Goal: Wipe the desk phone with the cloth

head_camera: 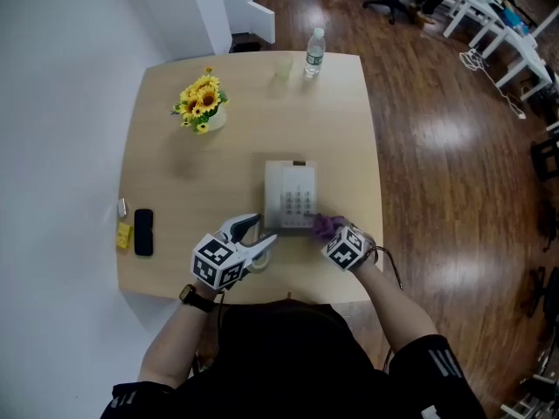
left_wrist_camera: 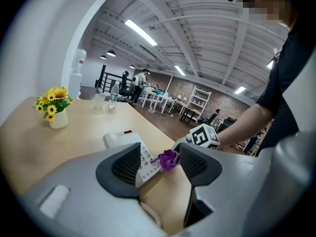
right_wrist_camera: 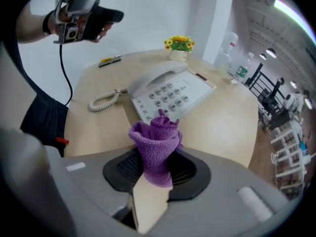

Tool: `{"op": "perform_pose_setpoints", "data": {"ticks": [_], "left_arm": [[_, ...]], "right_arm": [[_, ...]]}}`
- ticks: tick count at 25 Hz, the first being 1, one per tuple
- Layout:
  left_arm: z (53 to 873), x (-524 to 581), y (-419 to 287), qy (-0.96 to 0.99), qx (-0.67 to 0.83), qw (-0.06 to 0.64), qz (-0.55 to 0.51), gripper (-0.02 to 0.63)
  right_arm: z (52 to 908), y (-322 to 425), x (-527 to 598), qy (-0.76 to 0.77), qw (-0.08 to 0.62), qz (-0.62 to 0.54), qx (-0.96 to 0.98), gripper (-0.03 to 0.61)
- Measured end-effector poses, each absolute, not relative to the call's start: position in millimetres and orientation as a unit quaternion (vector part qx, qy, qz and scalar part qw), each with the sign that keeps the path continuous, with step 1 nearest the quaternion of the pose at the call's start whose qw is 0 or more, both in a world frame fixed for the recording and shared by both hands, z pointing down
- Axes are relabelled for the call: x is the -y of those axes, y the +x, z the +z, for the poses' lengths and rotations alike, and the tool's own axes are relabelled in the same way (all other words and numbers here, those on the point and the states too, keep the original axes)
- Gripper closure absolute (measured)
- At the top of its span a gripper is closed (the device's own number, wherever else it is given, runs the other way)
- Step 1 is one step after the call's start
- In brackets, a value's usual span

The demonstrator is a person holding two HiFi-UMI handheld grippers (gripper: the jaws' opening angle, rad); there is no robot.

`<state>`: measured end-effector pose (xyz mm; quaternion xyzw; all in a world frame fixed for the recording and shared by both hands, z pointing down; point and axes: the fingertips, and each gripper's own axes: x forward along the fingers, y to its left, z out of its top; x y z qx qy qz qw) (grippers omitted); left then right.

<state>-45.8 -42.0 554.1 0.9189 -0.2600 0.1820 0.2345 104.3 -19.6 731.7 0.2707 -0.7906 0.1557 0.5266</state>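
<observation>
Phone (head_camera: 290, 196) sits on the table (head_camera: 175, 260), long axis running straight away from the person, keypad end nearest, handset (right_wrist_camera: 153, 77) along its left side; right gripper (head_camera: 328, 230) pinching the purple cloth (right_wrist_camera: 155, 142), bunched tip aimed at the phone's near right corner; left gripper (head_camera: 260, 236) just beside the near left corner, jaws spread, gripping nothing.

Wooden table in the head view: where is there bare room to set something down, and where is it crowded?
Bare: the patch between the white pot of sunflowers, the clear plastic bottle and the white desk phone; also the strip from the phone to the wooden table's right edge. Crowded: the near edge, with the left gripper, right gripper and purple cloth.
</observation>
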Motion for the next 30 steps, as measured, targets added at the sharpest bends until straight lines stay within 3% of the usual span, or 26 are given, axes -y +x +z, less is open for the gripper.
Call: {"op": "perform_pose_setpoints", "data": {"ticks": [11, 30], "left_arm": [[545.2, 20.3, -35.5, 0.924, 0.245, 0.232, 0.182, 0.371], [532.6, -42.5, -36.3, 0.926, 0.253, 0.206, 0.19, 0.371]], "right_arm": [[644.3, 118.4, -8.9, 0.369, 0.263, 0.313, 0.835, 0.445], [595.9, 152.9, -61.2, 0.407, 0.167, 0.299, 0.847, 0.445]]}}
